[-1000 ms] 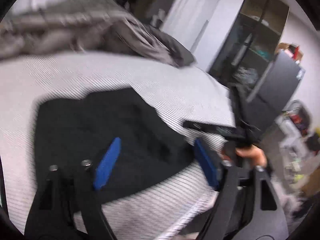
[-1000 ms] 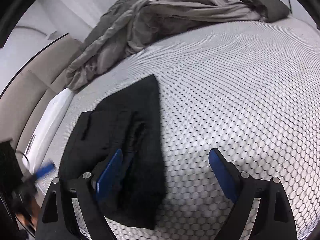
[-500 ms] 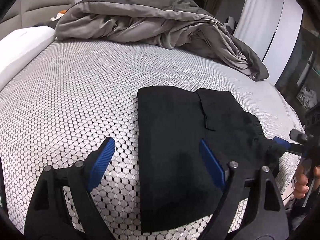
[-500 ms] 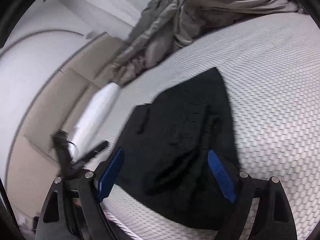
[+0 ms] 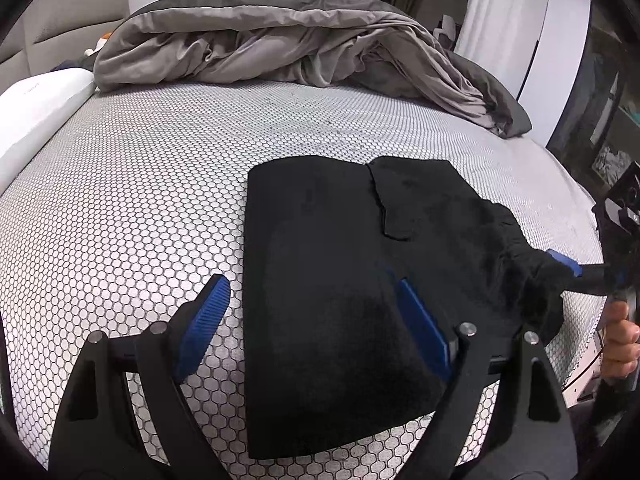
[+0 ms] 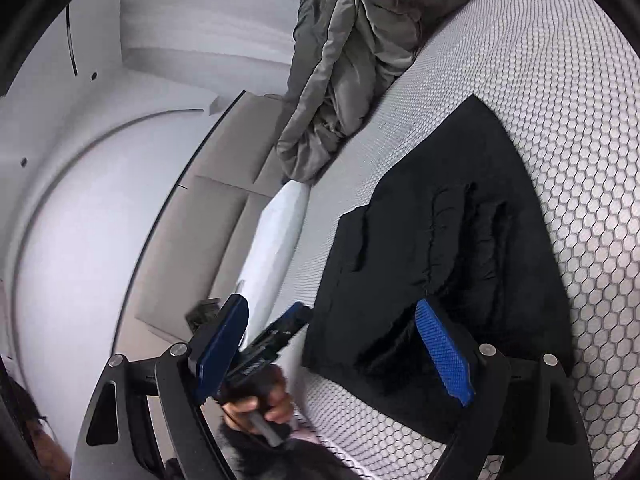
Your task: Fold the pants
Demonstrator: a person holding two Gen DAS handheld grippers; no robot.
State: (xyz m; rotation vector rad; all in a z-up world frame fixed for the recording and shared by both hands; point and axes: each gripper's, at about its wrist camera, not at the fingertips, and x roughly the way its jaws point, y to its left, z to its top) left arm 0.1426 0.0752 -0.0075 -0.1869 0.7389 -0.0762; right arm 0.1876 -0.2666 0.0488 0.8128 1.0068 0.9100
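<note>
Pants (image 5: 340,288): black, soft and slightly fuzzy, lying on the bed (image 5: 132,200) near its front edge, well apart from the duvet.
Progress: already a compact layered rectangle; judged nearly done, perhaps one last fold or smoothing left.
Left tool (image 5: 316,324): jaws spread, gripping nothing, hovering over the pants.
Right tool (image 6: 340,352): jaws spread, gripping nothing, at the pants' edge.
Bed: white honeycomb-patterned cover.
Duvet (image 5: 304,40): grey, crumpled.

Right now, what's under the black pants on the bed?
The black pants lie folded on the honeycomb-patterned mattress, which shows all around them. Whatever lies between their layers is covered.
</note>
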